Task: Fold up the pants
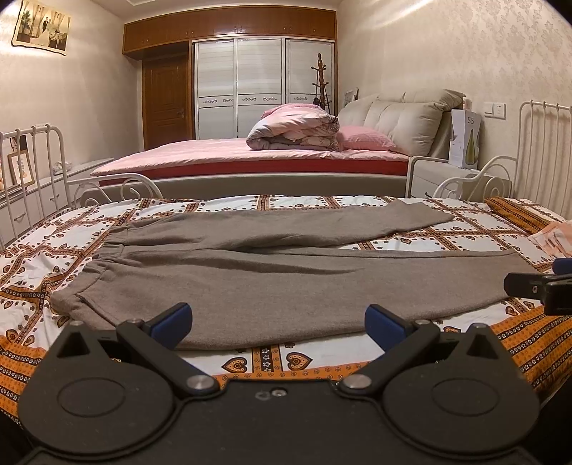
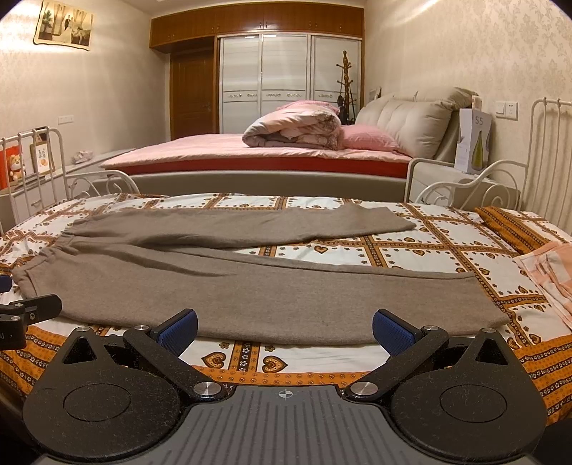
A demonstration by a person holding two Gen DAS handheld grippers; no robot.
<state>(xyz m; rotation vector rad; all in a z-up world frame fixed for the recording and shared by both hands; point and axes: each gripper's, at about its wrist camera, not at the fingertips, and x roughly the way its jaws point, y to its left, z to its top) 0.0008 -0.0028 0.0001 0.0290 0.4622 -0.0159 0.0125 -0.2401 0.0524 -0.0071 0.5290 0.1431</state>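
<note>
The near bed (image 1: pixel 321 361) wears a white and orange cover printed with hearts and flower bands, and a white scrolled metal frame (image 1: pixel 536 150) rises at both of its ends. Past its far edge stands a larger bed (image 2: pixel 221 153) in a pink sheet, carrying a rolled quilt (image 2: pixel 293 130), a pink pillow (image 2: pixel 368 139) and a padded cream headboard (image 2: pixel 411 125). The back wall holds a wardrobe (image 1: pixel 262 86) with white sliding doors under wooden upper cabinets, a brown door (image 1: pixel 166 103) to its left and a wooden coat stand (image 1: pixel 321 82) to its right; a framed photograph (image 1: pixel 42 27) hangs high on the left wall. The grey-brown pants (image 1: pixel 286 286) lie flat on the near bed, their long axis running left to right across both views: the elastic waistband is at the left end, the hems point right, and the two legs spread apart toward the right, the farther leg angling away. The left claw (image 1: pixel 279 323) is released, its blue pads wide apart just over the near edge of the pants by the waist end. The right claw (image 2: pixel 284 327) is likewise spread wide at the near edge of the nearer leg. Some folded peach cloth (image 2: pixel 550 272) lies at the bed's right end.
</note>
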